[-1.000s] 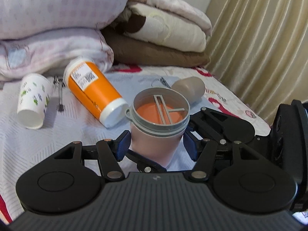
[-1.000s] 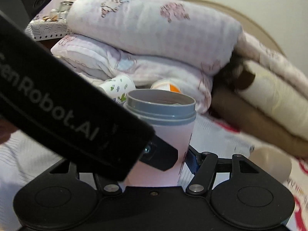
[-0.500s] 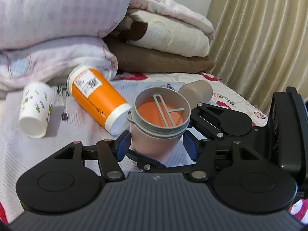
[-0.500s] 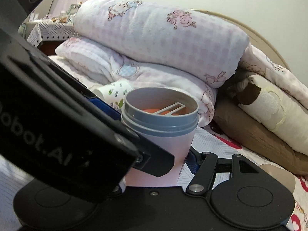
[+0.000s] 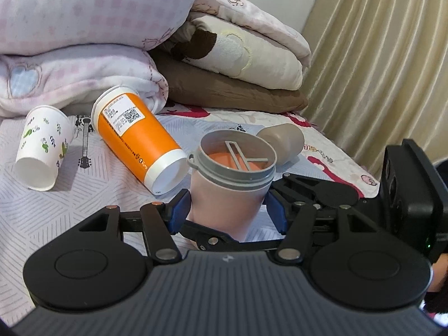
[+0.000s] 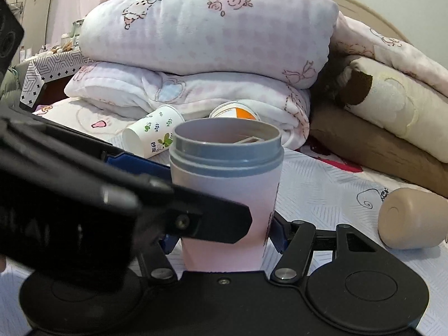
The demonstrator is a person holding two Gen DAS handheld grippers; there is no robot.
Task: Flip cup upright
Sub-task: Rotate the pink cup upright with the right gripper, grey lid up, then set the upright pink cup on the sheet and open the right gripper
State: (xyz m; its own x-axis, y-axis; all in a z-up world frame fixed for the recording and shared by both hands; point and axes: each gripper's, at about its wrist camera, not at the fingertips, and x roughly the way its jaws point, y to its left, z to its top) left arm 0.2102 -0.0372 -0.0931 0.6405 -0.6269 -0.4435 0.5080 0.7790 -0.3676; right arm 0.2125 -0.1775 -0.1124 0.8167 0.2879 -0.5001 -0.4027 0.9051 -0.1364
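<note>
A pink cup with a grey rim (image 5: 228, 193) stands upright on the bed, mouth up, with a grey strainer inside. It also shows in the right wrist view (image 6: 224, 193). My left gripper (image 5: 228, 212) has its blue pads either side of the cup's lower body, with a small gap on each side. My right gripper (image 6: 224, 238) straddles the same cup from another side; its left finger is hidden behind the left gripper's body.
An orange cup (image 5: 137, 140) and a white paper cup (image 5: 42, 145) lie on their sides to the left. A beige cup (image 5: 282, 142) lies behind, to the right. Folded blankets (image 5: 84, 42) are stacked at the back; a curtain (image 5: 378, 56) hangs on the right.
Both cameras have shifted slightly around the cup. The cup stays upright. The left pads now stand a little off the cup's sides.
</note>
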